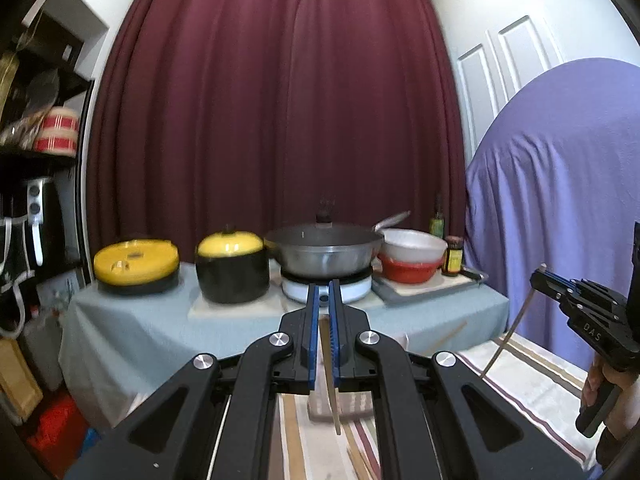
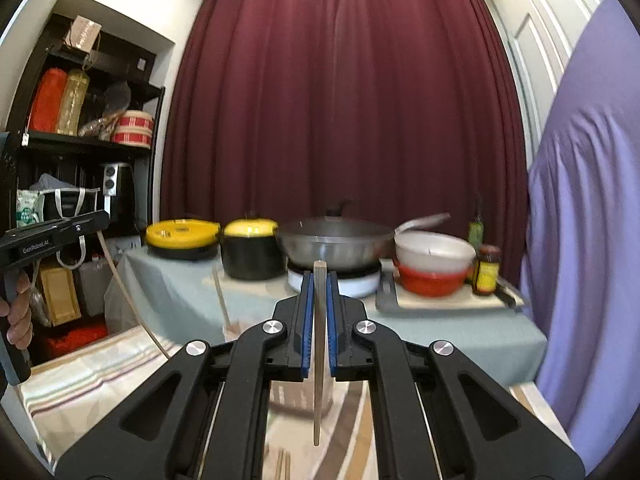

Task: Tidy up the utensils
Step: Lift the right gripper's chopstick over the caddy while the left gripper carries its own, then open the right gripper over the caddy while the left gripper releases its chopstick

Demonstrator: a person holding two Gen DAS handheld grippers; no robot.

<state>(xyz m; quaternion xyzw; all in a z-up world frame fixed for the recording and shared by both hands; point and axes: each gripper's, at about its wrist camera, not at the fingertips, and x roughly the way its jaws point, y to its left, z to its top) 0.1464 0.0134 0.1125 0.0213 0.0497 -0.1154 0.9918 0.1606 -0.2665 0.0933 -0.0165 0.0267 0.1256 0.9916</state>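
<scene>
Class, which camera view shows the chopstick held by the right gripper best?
The right wrist view: the chopstick stands centred, clamped in the right gripper. The left wrist view shows it small, blurred, at the right edge.

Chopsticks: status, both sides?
Left hand-held gripper shut on one chopstick. Right hand-held gripper shut on another chopstick. Both hang tip-down over clear holder. Nothing blocking; loose chopsticks on striped cloth.

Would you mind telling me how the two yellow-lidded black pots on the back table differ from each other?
The left pot is low and wide, while the right pot is taller and narrower. The left pot's lid looks flat; the right pot's lid is domed. The left pot stands at the table's corner, the right pot beside the wok. Both have yellow lids on black bodies.
</scene>
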